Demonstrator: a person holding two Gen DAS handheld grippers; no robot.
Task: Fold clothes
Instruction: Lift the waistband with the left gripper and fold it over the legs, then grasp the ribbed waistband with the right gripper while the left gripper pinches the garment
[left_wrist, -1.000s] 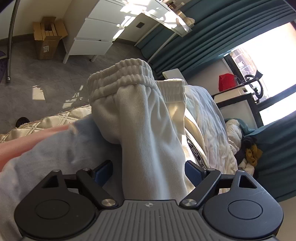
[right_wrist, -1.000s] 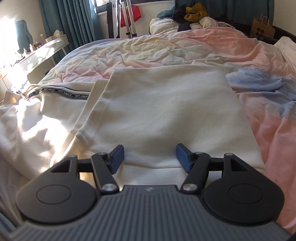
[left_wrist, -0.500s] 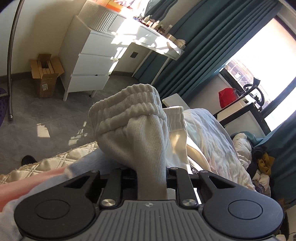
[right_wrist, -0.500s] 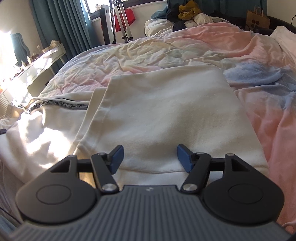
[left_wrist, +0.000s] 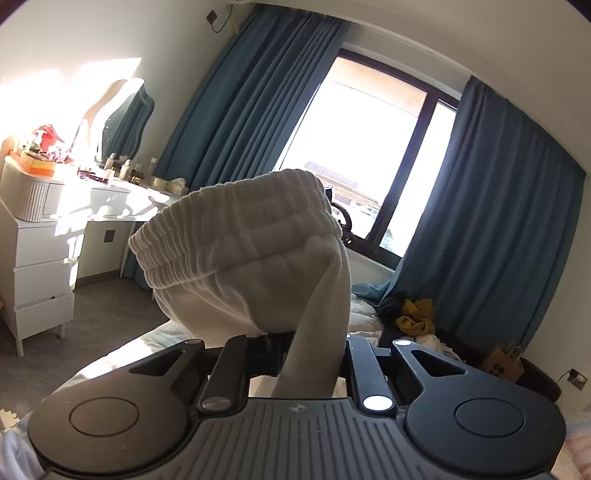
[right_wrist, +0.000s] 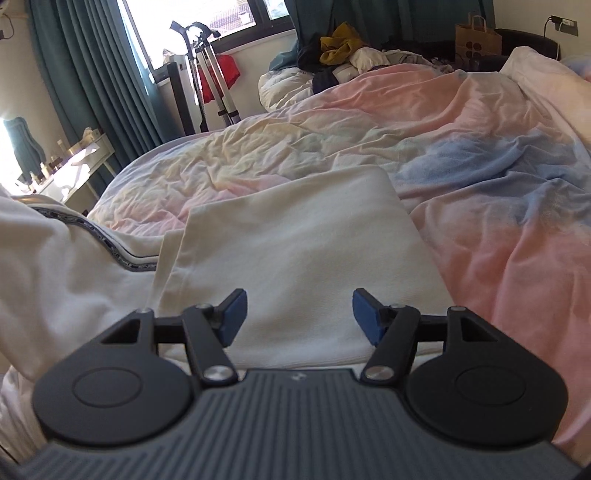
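Bedroom, daylight through the window, work surface is a bed with a pink/blue duvet. Cream sweatpants are the task item: one section lies flat and smooth on the duvet, apparently already doubled over, with the taped side stripe bunched off to its left. Ribbed waistband end is up in the air, pinched by the left gripper; jaws are closing, nearly together, clamped on a fold of the cream fabric, with blue curtains and a white dresser behind. Right gripper hovers just over the near hem of the flat section, jaws apart, nothing between the blue pads, not touching cloth as far as I can tell. Progress call: mid-fold. Flat section looks done; the lifted waistband end is not yet laid over and squared, then a final fold. More laundry piled at the far bed edge, untouched.
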